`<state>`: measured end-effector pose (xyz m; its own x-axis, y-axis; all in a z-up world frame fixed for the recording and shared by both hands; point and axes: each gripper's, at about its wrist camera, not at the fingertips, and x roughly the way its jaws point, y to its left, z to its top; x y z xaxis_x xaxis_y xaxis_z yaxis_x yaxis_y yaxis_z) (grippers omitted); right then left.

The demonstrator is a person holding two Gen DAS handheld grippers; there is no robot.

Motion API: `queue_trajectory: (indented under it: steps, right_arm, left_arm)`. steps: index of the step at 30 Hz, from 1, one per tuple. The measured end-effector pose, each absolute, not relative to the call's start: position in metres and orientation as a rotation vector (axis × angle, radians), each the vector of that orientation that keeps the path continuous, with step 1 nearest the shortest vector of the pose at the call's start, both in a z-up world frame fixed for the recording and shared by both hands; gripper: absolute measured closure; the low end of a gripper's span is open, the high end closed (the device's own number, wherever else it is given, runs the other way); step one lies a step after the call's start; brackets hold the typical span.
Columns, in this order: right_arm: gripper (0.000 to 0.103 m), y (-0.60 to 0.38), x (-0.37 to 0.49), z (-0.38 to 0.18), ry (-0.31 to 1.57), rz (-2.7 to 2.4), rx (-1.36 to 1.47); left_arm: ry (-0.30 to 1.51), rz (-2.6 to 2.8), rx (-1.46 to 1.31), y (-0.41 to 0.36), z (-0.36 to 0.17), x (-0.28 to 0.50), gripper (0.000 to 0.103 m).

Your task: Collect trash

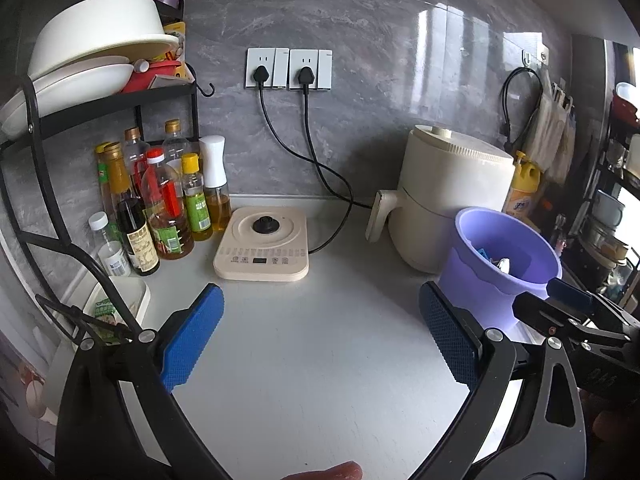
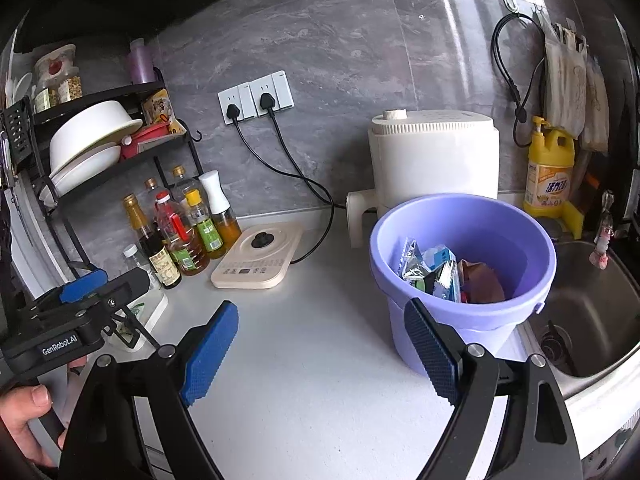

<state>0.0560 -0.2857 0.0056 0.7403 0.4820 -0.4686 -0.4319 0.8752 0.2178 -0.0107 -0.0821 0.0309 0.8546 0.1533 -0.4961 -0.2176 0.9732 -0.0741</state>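
Observation:
A lilac plastic bucket (image 2: 472,320) stands on the white counter next to the sink. Inside it lie several wrappers and packets (image 2: 444,274), silver, blue and brown. My right gripper (image 2: 320,356) is open just in front of the bucket, nothing between its blue pads. My left gripper (image 1: 320,336) is open too, over bare counter, with the bucket (image 1: 488,280) beyond its right finger. In the left wrist view the right gripper's black body (image 1: 568,316) shows at the right edge. The left gripper's body (image 2: 72,312), held by a hand, shows at the left of the right wrist view.
A cream air fryer (image 2: 432,156) stands behind the bucket. A beige kettle base (image 1: 262,244) with two black cords, several oil and sauce bottles (image 1: 160,208) and a black dish rack (image 1: 100,92) fill the left. A steel sink (image 2: 588,304) and yellow detergent bottle (image 2: 548,168) lie right.

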Motion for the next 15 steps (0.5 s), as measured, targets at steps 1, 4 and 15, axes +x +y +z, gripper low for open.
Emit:
queue_trajectory:
  steps: [1, 4, 15]
  right_arm:
    - [0.019, -0.287, 0.055, 0.006, 0.539, 0.501, 0.095]
    - [0.019, -0.289, 0.054, 0.006, 0.540, 0.498, 0.097]
    - [0.019, -0.289, 0.059, 0.005, 0.541, 0.484, 0.107]
  left_arm:
    - [0.511, 0.195, -0.129, -0.082, 0.031, -0.011, 0.006]
    - [0.515, 0.193, -0.126, -0.082, 0.030, -0.010, 0.006]
    - [0.519, 0.199, -0.122, -0.080, 0.027, 0.000, 0.006]
